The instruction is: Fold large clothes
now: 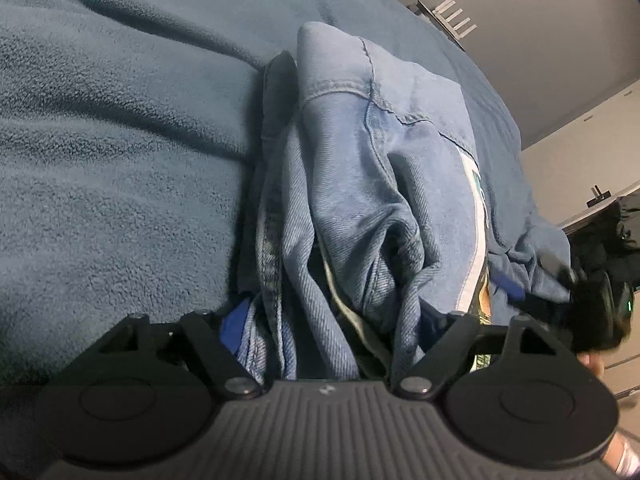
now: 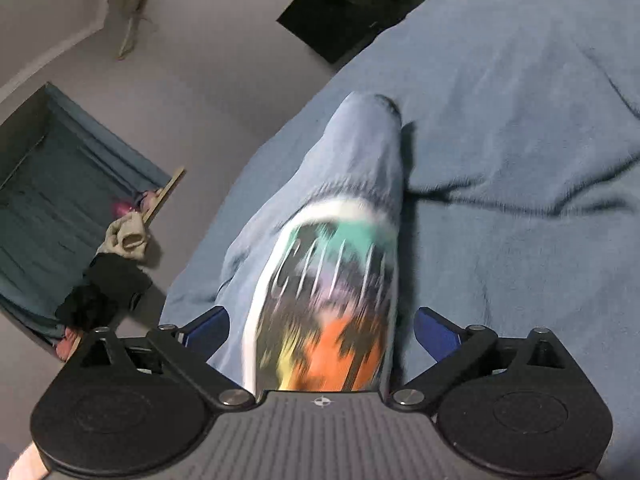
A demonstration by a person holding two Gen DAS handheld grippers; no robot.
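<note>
Left hand-held gripper [image 1: 328, 320] is clamped on a bunched edge of the blue denim garment [image 1: 360, 152], which trails forward onto the bed's blue fleece blanket [image 1: 120, 140]. Right hand-held gripper [image 2: 320, 332] holds the printed panel [image 2: 328, 300] of the same garment between its blue pads [image 2: 434, 332], apparently pinched, though blur hides contact. Judgement: soft, fairly heavy, droops; grip at seams or corners.
</note>
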